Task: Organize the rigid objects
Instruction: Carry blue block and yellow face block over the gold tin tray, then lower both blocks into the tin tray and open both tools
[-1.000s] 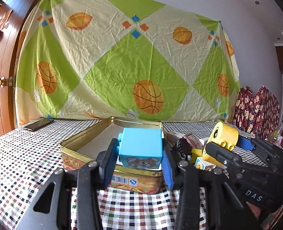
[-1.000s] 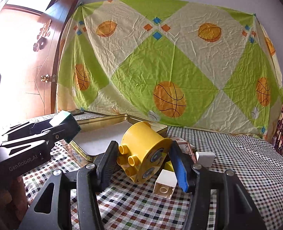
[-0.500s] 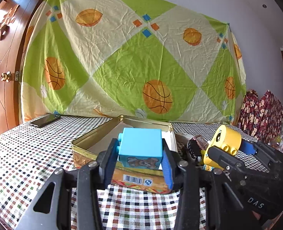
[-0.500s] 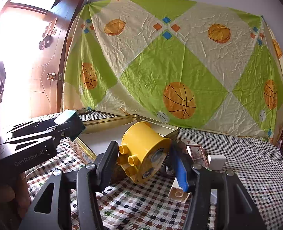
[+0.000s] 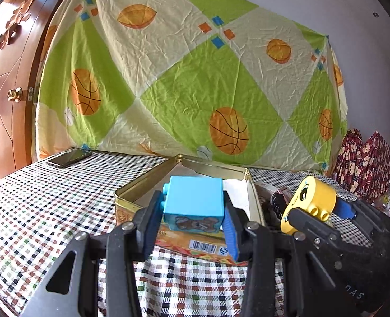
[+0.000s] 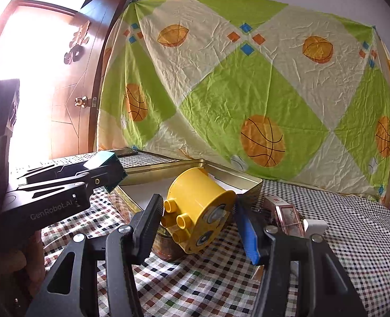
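The left gripper [image 5: 193,218] has its jaws clamped on a light blue block [image 5: 195,199], a squarish toy brick with a stud on its left side and a printed picture on its front face, held clear above the near wall of the gold tin [image 5: 147,178]. The tin, an open rectangular box with a barcode label on its outer side, sits on the checkered surface [image 5: 44,211] and serves as the landmark here. The right gripper [image 6: 199,227] has its jaws clamped on a yellow round block [image 6: 200,206], a cylinder lying tilted with its studs toward the camera and a cartoon face on the flat end; in the left wrist view the same block [image 5: 311,200] hangs just to the right of the tin, off the surface. In the right wrist view the left gripper [image 6: 100,169] reaches in from the left of the tin with the blue block's corner showing at its tip. To the right of the tin lie a small pinkish carton [image 6: 287,214] and a white block [image 6: 315,225], close together; whether they touch cannot be told. Well to the left of the tin, near the far edge, a dark phone [image 5: 69,157] lies flat. Behind the tin hangs a green and cream cloth [image 5: 189,79] printed with basketballs.
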Demonstrator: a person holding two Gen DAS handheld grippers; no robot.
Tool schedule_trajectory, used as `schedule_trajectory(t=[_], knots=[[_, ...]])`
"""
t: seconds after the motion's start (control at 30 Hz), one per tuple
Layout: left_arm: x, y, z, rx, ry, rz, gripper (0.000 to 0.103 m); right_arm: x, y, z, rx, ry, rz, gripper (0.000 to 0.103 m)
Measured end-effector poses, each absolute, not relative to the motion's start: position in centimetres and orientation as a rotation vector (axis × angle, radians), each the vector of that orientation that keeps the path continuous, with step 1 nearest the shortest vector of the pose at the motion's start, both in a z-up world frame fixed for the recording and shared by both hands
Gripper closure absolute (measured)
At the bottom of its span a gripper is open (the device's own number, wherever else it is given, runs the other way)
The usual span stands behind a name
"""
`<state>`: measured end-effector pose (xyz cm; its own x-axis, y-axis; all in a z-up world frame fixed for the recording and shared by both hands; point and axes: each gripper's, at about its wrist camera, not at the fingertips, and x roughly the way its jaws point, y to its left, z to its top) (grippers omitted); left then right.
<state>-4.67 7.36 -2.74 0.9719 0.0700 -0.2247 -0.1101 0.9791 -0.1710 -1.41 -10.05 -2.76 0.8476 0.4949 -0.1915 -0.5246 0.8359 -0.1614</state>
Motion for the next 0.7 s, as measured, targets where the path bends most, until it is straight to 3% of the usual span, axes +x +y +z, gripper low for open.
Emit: schedule_trajectory(t=[0.7], knots=[[-1.2,11.1,-1.4,-0.234,0.362,0.075,0.062,1.6,-8.2,-0.1,-0.175,0.276,0.677,0.046]])
